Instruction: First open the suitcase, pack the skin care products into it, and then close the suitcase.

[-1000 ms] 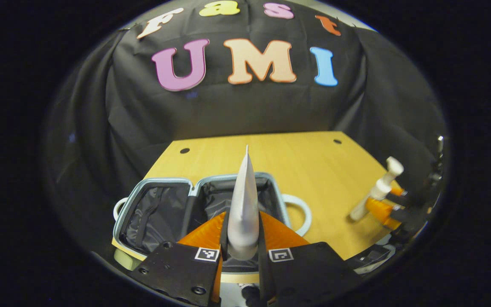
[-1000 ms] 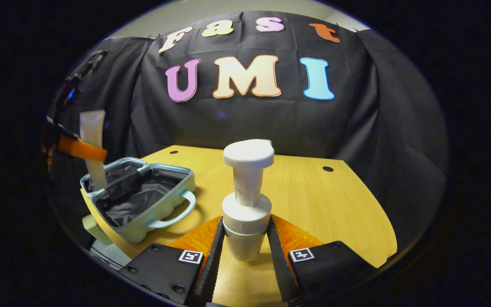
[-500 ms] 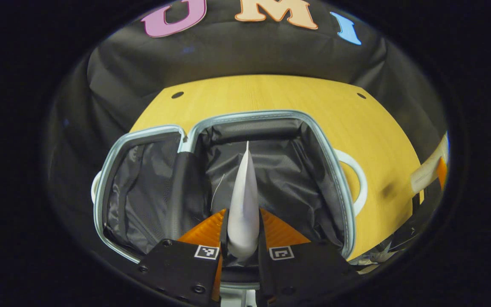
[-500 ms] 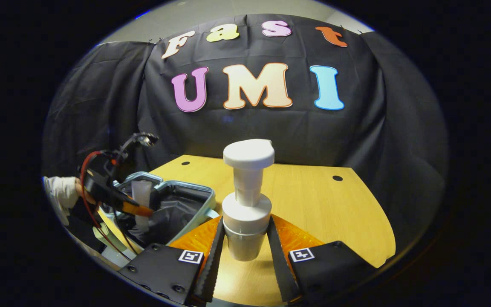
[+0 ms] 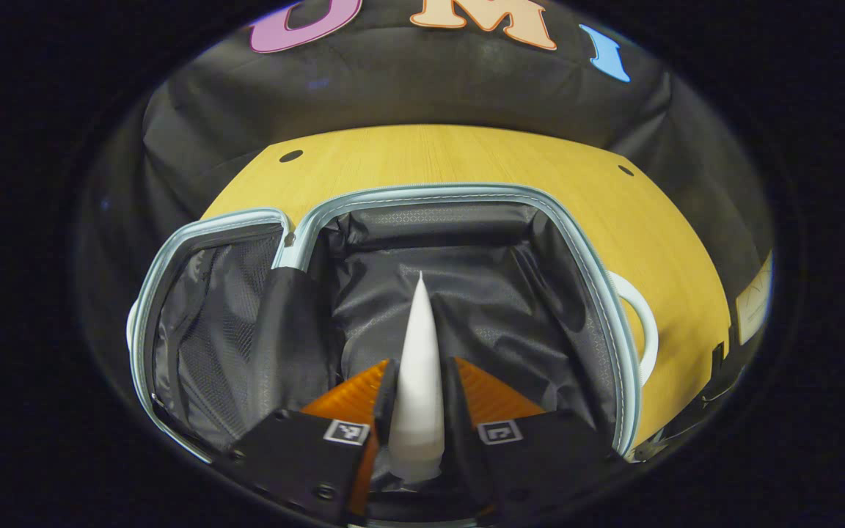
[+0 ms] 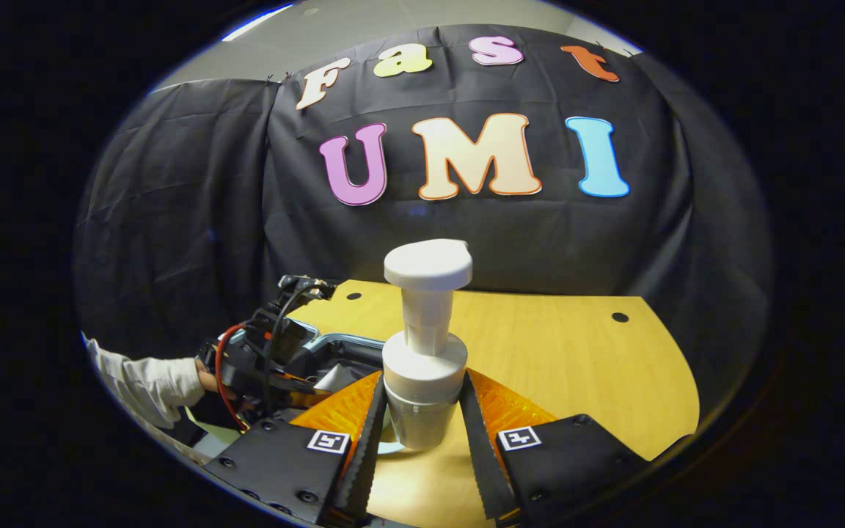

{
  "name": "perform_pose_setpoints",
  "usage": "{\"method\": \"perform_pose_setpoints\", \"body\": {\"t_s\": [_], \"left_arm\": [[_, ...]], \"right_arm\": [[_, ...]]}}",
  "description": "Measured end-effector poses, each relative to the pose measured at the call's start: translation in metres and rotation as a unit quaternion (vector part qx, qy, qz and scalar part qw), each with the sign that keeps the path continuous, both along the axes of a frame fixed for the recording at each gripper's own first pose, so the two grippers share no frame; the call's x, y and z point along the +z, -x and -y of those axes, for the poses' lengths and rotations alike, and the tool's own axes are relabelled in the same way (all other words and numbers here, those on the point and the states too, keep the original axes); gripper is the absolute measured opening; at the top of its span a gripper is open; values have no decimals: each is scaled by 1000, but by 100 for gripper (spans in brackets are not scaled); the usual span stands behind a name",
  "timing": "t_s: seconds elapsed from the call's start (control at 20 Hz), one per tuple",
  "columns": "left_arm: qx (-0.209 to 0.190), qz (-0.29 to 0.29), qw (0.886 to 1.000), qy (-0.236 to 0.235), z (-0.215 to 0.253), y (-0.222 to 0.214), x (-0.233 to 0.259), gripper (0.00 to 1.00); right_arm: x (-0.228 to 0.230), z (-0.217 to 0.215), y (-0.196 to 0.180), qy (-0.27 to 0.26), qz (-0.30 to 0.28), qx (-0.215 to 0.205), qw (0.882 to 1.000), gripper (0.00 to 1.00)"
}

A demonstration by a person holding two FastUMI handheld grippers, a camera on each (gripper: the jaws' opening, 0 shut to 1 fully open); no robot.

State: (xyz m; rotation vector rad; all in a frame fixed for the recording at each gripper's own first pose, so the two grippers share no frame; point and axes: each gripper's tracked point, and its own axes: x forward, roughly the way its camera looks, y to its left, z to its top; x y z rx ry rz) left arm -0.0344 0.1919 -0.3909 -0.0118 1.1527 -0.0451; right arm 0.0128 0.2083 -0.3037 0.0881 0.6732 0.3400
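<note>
A black cloth (image 6: 173, 191) hangs behind a yellow wooden table (image 5: 466, 158), which fills the upper middle of the left gripper view and the centre right of the right gripper view.

On that table, across the middle of the left gripper view, the suitcase (image 5: 576, 242) lies open, its pale blue rim framing a dark fabric lining and a white handle (image 5: 642, 323) at its right side. At lower centre of that view the left gripper (image 5: 416, 411) pinches a white tube (image 5: 418, 367) between both fingers, with the tube's tapered end pointing up over the right compartment. The tube looks light and soft-walled, so I judge it would dent under a hard squeeze; holding it low on the fuller body seems sound.

In the right gripper view the right gripper (image 6: 421, 425) sits at lower centre, fingers pressed on the lower body of a white pump bottle (image 6: 426, 345) that stands upright above the table. It looks rigid, smooth plastic, likely slippery and heavier if filled; the body is the place to hold it, not the narrow neck or pump head, which could depress.

At lower left of that view, a white sleeve (image 6: 144, 381) and the other gripper's dark body reach down at the suitcase.
</note>
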Motion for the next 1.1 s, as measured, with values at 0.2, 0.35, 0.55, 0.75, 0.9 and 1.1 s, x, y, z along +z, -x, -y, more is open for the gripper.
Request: {"method": "perform_pose_setpoints", "body": {"t_s": [0.2,0.35,0.55,0.75,0.9,1.1], "left_arm": [[6,77,997,19,-4,-18,37,87],[19,108,994,27,-20,-22,65,86],[39,151,988,9,-59,-27,100,87],[64,177,982,-7,-102,-25,125,87],[86,182,979,-28,-142,-14,130,87],[129,171,976,-46,-198,10,127,87]], "right_arm": [[-14,-39,-2,-21,-26,20,999,59],[-33,-69,2,-20,-45,37,998,59],[-76,-109,23,-32,-109,57,992,59],[-121,-135,50,-43,-195,49,979,59],[-144,-144,68,-14,-232,56,971,59],[-156,-149,58,11,-228,34,973,58]]}}
